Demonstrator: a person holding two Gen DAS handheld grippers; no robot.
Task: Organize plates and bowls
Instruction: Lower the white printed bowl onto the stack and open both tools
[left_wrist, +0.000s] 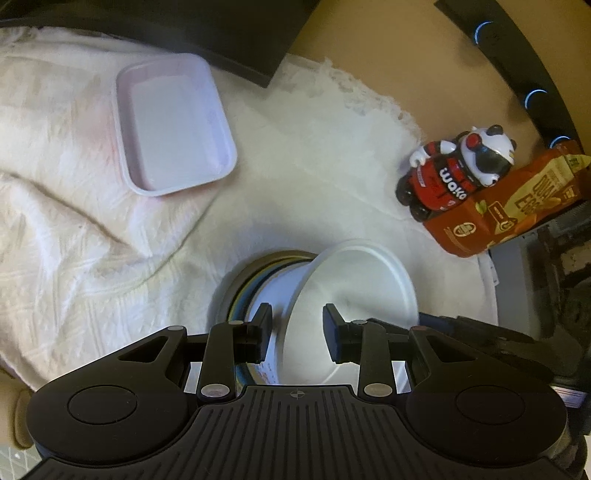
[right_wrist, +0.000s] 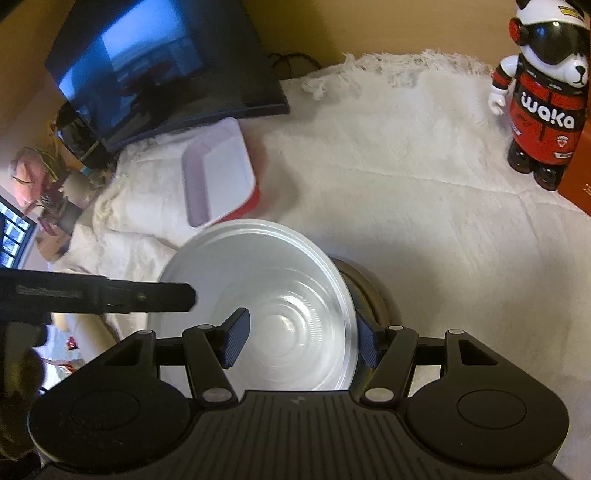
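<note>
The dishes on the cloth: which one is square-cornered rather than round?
The pink-white tray, lying apart near the monitor; the white bowl between the grippers is round.

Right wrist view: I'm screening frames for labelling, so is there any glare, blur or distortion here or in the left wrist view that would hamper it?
Right wrist view: ringed glare inside the white bowl; the monitor shows a blue reflection; fisheye bending at the edges. Left wrist view: soft overall, the white tray and panda figurine slightly blurred, the cloth nearly washed out.
</note>
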